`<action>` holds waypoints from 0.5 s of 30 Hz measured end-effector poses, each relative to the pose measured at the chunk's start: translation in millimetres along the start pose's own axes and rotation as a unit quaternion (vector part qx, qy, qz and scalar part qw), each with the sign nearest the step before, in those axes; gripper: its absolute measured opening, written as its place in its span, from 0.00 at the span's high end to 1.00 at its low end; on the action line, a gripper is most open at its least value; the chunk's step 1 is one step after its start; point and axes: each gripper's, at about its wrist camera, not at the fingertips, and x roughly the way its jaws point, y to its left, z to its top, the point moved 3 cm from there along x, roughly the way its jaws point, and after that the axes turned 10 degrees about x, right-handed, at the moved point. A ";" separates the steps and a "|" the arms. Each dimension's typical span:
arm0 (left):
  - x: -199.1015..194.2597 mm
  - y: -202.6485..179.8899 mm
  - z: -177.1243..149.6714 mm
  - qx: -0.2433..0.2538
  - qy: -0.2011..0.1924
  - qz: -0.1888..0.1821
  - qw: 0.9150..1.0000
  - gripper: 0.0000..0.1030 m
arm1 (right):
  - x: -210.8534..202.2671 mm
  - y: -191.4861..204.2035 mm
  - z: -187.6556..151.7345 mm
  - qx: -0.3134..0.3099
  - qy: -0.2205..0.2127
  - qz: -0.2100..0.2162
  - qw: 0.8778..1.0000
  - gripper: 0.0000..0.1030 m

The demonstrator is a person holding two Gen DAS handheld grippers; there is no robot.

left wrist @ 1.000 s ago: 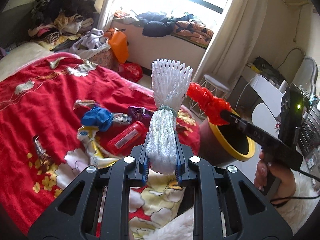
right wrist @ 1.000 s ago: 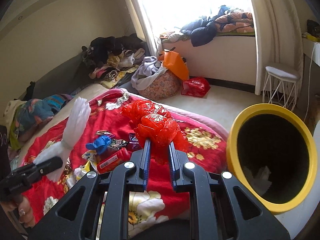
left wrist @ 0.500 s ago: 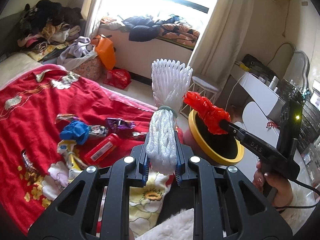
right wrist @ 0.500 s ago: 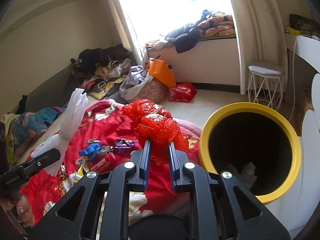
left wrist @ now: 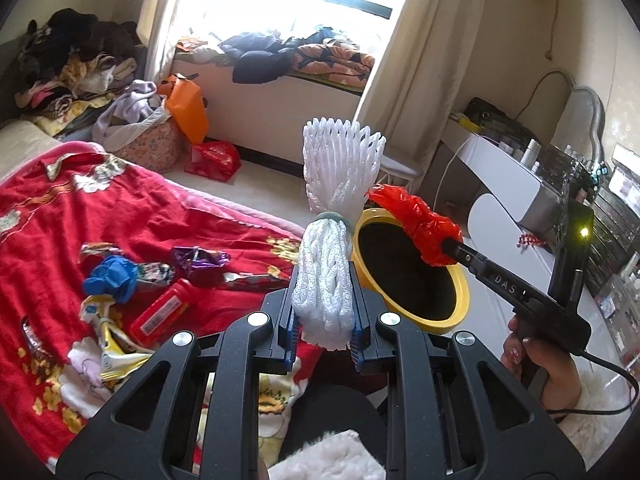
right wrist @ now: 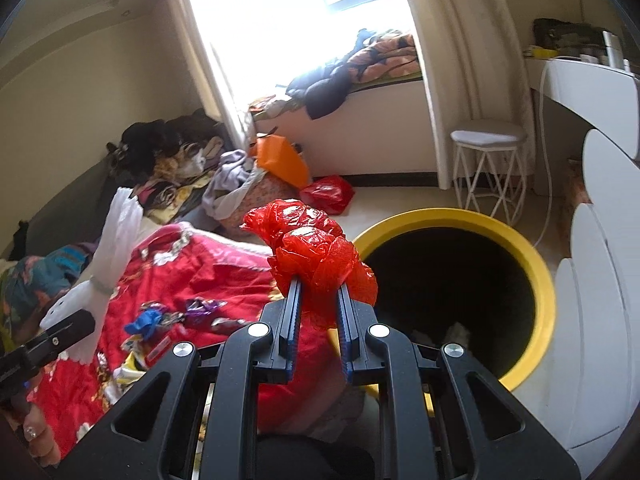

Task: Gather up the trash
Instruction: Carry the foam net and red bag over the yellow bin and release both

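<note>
Both grippers are matte black plastic with triangular cut-outs, silver round screws and blue ribbed pads. The left gripper (left wrist: 324,320) fills the lower frame; the right gripper (left wrist: 450,246), at right, bears white letters, a lit yellow-green lamp and a black cable, above a fluffy white cuff (left wrist: 592,404).

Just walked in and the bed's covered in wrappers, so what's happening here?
A person is clearing trash off the bed with a gripper in each hand. The left gripper is clamped on a white foam net, and the right gripper on a crumpled red plastic bag, both held near the yellow-rimmed bin. Neither piece is dropped in yet. Wrappers and a blue glove lie on the red blanket.
</note>
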 end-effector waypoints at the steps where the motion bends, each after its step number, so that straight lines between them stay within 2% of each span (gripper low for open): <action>1: 1.4 -2.3 0.4 0.002 0.001 -0.002 1.000 0.86 | -1.1 -2.5 0.4 0.002 -0.002 -0.003 1.000 0.85; 15: 32.5 -37.0 5.7 0.029 0.018 -0.027 0.999 0.86 | -11.7 -59.0 13.7 0.054 -0.030 -0.058 0.996 0.85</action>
